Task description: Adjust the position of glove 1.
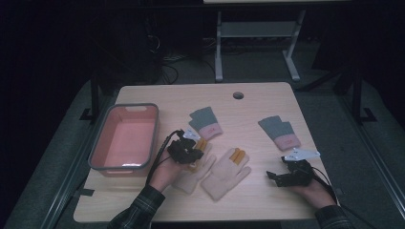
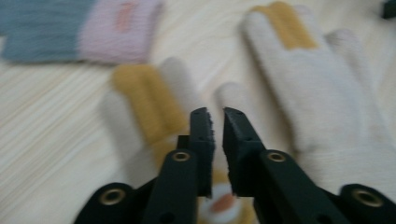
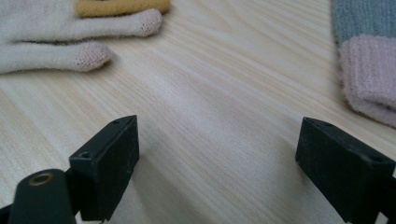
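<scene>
Over the near left of the bench (image 1: 267, 200), the left hand-held gripper (image 1: 187, 149) hangs above a cream glove (image 1: 193, 171) with mustard fingers. In the left gripper view (image 2: 215, 122) the jaws stand almost together, a thin slit between them; nothing is pinched there, the glove (image 2: 149, 102) lies blurred underneath. Whether the tips touch the fabric, can't tell. Just beside it lies the second cream glove (image 1: 224, 172), flat, fingers pointing away from the person. Beyond those two, a grey-and-pink glove (image 1: 206, 122), with its cuff toward the person. Far left stands a pink bin (image 1: 125, 137) with a grey rim. On the near right, the right hand-held gripper (image 1: 282, 175) sits low over bare wood, jaws wide apart, holding nothing. Its own view (image 3: 217, 158) has bench between the jaws. Another grey-and-pink glove (image 1: 279, 131) lies just beyond it.
</scene>
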Motion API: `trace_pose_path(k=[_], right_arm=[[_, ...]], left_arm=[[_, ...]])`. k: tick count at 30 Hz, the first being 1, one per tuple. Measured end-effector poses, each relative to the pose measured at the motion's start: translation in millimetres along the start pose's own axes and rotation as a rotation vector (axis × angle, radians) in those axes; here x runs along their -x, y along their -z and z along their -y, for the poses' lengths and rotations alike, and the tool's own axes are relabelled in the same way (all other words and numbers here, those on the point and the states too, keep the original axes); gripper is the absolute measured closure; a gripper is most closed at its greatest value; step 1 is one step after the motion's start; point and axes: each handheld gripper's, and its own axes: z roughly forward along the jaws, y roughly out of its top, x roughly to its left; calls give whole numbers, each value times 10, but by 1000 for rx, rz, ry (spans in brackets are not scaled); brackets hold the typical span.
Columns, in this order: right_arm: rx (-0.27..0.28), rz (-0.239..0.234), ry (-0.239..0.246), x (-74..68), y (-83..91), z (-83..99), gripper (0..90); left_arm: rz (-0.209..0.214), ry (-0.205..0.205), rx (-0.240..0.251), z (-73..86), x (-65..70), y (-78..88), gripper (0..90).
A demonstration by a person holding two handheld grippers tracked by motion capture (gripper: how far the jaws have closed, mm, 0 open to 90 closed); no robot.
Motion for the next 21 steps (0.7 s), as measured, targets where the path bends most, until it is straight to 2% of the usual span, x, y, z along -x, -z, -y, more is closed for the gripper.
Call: trace_pose_path(k=[2,3,4,5,6,7,10,13,14,16,19,21], right_arm=[[0,0,0,0,0,0,129],[0,0,0,0,0,0,129],[2,1,-3,-3,-2,0,129],[1,1,-3,-2,-1,0,129],[-1,1,-2,-2,0,-1,129],[-1,1,-2,-2,0,-1,129],[-1,1,-2,-2,0,0,129],[2,1,-3,-3,-2,0,129],[0,0,1,0,0,0,129],[0,0,1,0,0,0,129],[0,0,0,0,0,0,129],[0,0,0,0,0,0,129]], left_arm=[[-16,24,4,34,-46,31,708],[-18,32,8,52,-48,45,708],[-22,35,8,68,-44,61,675],[-30,34,9,107,-26,96,599],[-30,34,9,107,-26,96,560],[-31,41,10,130,-16,109,560],[-34,55,-7,219,25,114,418],[-46,58,-22,295,40,76,376],[-57,59,-41,331,34,40,347],[-61,64,-43,340,35,17,329],[-84,65,-56,358,36,-30,235],[-84,76,-61,367,41,-70,217]])
